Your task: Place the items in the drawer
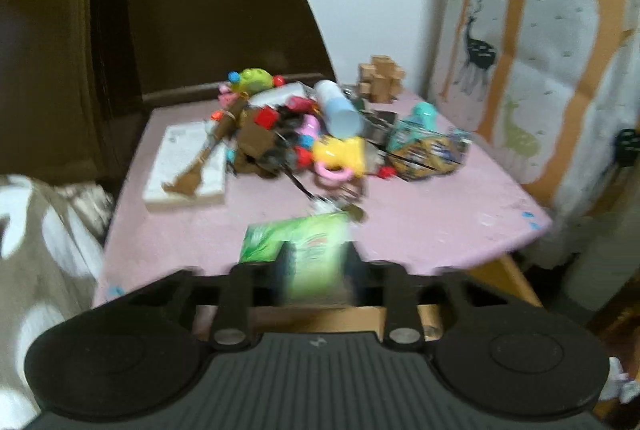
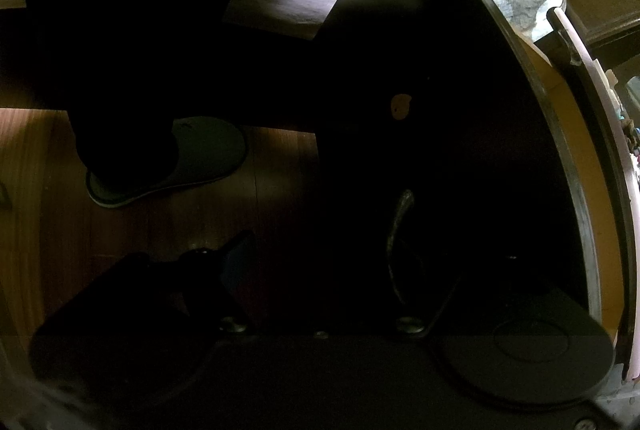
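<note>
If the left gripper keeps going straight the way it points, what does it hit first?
The left gripper is already shut on a green packet. Straight ahead over the pink table, the toy pile probably comes first; blur makes depth uncertain.

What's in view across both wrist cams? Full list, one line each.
green packet: 1, green and white, between the left fingers at the table's near edge
table: 1, pink top
toy pile: many, mixed colours, table centre; blurred, no exact count
white box: 1, white, left of the pile, brown toy lying across it
light blue cylinder: 1, on top of the pile
wooden block puzzle: 1, tan, far corner
deer-print curtain: 1, white and orange, right
slipper: 1, grey, on wood floor, right view
left gripper: shut on the packet
right gripper: dark, near a metal handle; state unclear
</note>
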{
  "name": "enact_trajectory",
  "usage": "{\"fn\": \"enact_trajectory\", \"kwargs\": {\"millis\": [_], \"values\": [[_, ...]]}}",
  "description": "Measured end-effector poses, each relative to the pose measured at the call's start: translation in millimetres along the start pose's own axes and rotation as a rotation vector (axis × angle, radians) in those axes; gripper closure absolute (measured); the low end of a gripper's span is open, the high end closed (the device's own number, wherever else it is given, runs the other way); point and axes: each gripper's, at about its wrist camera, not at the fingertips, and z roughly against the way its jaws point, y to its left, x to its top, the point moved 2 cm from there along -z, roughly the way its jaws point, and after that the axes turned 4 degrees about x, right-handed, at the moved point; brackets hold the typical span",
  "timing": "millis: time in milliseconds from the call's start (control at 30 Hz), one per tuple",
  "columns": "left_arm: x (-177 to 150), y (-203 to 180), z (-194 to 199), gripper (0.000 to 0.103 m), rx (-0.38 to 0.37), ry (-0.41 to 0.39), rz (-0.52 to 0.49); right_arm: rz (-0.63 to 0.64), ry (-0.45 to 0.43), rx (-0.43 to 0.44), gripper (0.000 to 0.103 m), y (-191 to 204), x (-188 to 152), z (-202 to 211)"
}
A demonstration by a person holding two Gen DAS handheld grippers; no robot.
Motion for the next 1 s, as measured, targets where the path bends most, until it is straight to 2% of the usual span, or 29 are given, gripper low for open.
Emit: {"fn": "enact_trajectory", "kwargs": {"millis": [167,367,433,500,533,567,800,1000], "values": [[-38,-19,7,0.081,-0.045,0.080,-0.006,-0.002,0.001,0.001,0.026,-1,0,0],[-85,-16,-10,0.081,-0.030,0.195,0.070,0.000,0.001,0.001,0.026,-1,-1,1],[-96,-17,-16,0.079,-0.004,0.227,0.068,0.001,0.001,0.001,0.026,-1,-2,0],[-100,-18,-19,0.052,0.017,0.237,0.064,0.001,0.001,0.003,0.026,-2,-2,1],[-102,-18,-21,0.027,0.023,0.241,0.062,0.001,0.000,0.002,0.026,-2,-2,1],[-101,-18,-21,0.023,0.021,0.236,0.066,0.001,0.001,0.002,0.026,-2,-2,1],[-76,-21,-13,0.023,0.003,0.163,0.094,0.005,0.001,0.002,0.026,-1,-1,0],[-43,-34,-10,0.023,-0.013,0.085,0.063,0.003,0.001,0.002,0.026,-2,-1,1]]}}
